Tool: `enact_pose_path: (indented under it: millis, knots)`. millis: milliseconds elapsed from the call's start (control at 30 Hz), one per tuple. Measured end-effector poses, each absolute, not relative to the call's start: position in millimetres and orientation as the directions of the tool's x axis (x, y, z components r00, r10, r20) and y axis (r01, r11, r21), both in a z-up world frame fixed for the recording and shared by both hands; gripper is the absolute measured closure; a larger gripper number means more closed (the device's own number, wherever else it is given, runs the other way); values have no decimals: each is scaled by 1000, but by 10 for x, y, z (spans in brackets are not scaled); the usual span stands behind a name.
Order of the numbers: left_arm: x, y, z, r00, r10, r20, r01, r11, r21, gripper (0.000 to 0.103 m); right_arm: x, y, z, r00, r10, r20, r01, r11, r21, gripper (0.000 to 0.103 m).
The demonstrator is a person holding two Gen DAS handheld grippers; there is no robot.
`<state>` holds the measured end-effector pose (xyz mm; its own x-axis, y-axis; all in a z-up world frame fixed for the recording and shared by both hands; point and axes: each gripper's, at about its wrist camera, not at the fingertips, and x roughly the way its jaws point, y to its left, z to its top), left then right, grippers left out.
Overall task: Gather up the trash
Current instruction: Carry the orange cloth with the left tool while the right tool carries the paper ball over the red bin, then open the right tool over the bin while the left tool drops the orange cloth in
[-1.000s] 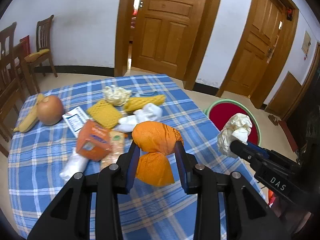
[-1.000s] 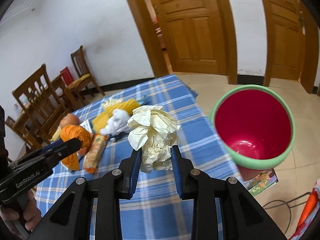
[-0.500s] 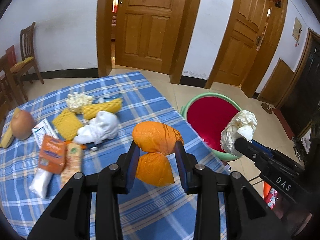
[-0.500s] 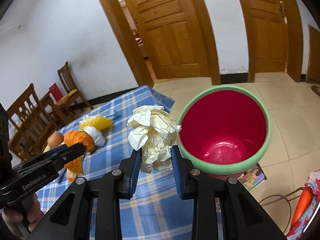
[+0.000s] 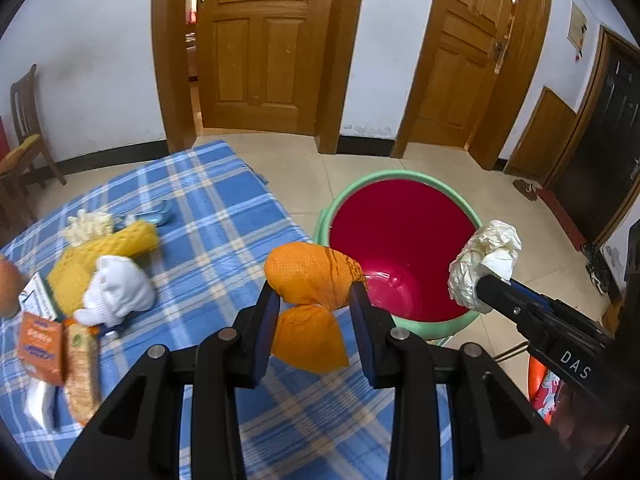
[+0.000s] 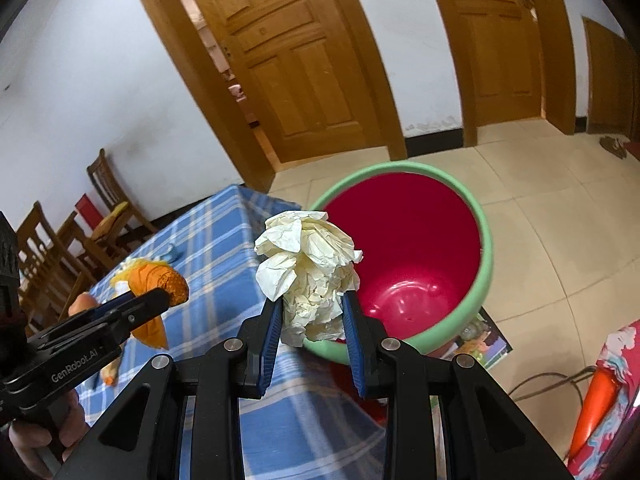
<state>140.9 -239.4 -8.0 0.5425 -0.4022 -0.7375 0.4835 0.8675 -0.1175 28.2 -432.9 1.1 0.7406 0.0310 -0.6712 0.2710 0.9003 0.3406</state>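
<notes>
My left gripper [image 5: 314, 298] is shut on an orange cloth wad [image 5: 312, 276] and holds it at the table's right edge, beside the bin's near-left rim. My right gripper [image 6: 310, 304] is shut on a crumpled cream paper ball [image 6: 308, 268] above the bin's near rim. The bin [image 5: 400, 248] is red inside with a green rim [image 6: 486, 256] and stands on the floor right of the table. In the left wrist view the right gripper [image 5: 486, 288] holds the paper ball [image 5: 484, 260] over the bin's right rim. In the right wrist view the left gripper [image 6: 160, 292] holds the orange wad [image 6: 158, 278] over the table.
The blue plaid table [image 5: 216, 232] carries a yellow cloth [image 5: 100, 256], a white cloth wad [image 5: 120, 292], an orange packet [image 5: 40, 340], a biscuit pack [image 5: 82, 368] and a cream paper wad [image 5: 86, 224]. Wooden chairs [image 6: 60, 252] stand at the far left. Doors [image 5: 260, 40] are behind.
Both grippers have swung right, off the middle of the table toward the bin, each still holding its item. The bin is now larger and more central in both views.
</notes>
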Motion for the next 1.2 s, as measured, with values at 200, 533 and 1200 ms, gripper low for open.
enact_pose_path:
  millis: [200, 533, 1200]
  knots:
    - [1487, -2657, -220, 511, -401, -760, 507, 855, -111, 67, 314, -4512, -117, 719, 7, -695, 310, 892, 330, 72]
    - [1638, -3003, -421, 478, -391, -787, 543, 835, -85, 67, 446, -4740, -277, 692, -3, -722, 359, 869, 341, 71]
    - [1735, -3317, -601, 451, -388, -804, 570, 818, -75, 58, 457, -4914, -315, 707, -12, -707, 388, 842, 374, 58]
